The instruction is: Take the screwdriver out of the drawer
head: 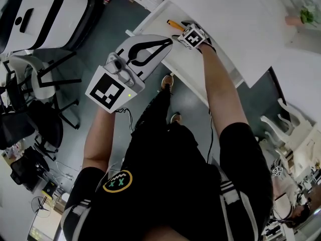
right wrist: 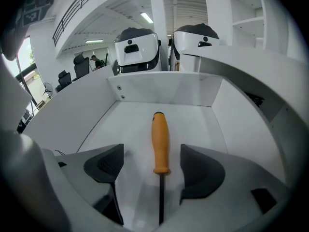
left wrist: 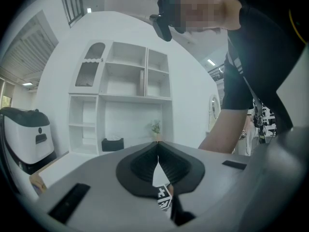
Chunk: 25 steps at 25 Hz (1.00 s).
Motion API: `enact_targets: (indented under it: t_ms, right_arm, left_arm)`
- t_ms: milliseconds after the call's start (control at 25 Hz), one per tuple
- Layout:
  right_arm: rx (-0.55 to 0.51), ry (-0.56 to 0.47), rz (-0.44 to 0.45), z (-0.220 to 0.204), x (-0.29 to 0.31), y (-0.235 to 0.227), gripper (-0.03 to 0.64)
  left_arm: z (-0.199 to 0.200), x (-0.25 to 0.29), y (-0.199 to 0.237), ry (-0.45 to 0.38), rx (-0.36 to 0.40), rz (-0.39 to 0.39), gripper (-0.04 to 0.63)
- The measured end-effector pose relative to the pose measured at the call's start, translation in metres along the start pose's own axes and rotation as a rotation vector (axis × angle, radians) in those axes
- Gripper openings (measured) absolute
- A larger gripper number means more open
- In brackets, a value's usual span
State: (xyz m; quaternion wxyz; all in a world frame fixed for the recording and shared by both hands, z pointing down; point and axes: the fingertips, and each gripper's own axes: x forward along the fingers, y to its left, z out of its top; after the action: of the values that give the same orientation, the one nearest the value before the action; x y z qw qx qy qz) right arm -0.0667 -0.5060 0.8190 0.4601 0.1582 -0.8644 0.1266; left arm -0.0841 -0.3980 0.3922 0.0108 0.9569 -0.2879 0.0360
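So here's what we've got: the right tongs [right wrist: 152,167] are down inside the open white drawer [right wrist: 159,88], jaws apart, with the screwdriver [right wrist: 160,141] sitting right between the two dark pads [right wrist: 104,166]. From the right gripper view we can see a gap on both sides, so nothing's pinching it. The screwdriver lies flat on the drawer floor, with its orange handle pointing toward the far drawer wall and its dark shaft running back toward the camera. In the head view the right tongs [head: 184,28] reach down into the drawer [head: 150,15] at the edge of the white tabletop [head: 225,14], and we can just spot a bit of the orange handle [head: 174,24] next to them. The left tongs [head: 168,43] hang out in front of the drawer, not touching it. In the left gripper view those tongs [left wrist: 158,149] are closed tip to tip with nothing between them, and beyond them we see a white shelf unit [left wrist: 120,95] with a small plant [left wrist: 155,127] and a black box [left wrist: 112,144].
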Motion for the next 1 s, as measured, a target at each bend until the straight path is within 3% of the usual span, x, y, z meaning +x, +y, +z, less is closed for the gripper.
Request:
enact_targets:
  t_ms: [280, 720, 880, 1000]
  right_arm:
    - [-0.039, -0.024, 0.004, 0.007, -0.004, 0.007, 0.362]
    - [-0.121, -0.002, 0.028, 0.006, -0.007, 0.022, 0.11]
    - [-0.096, -0.001, 0.027, 0.006, -0.006, 0.024, 0.104]
    - [-0.008, -0.021, 0.026, 0.003, -0.006, 0.022, 0.104]
  left_arm:
    - [0.0, 0.002, 0.0, 0.003, -0.006, 0.004, 0.02]
    - [0.004, 0.009, -0.006, -0.003, -0.004, -0.002, 0.02]
    - [0.004, 0.007, -0.007, -0.002, -0.001, -0.001, 0.02]
    - [0.005, 0.005, -0.008, -0.002, -0.002, 0.001, 0.02]
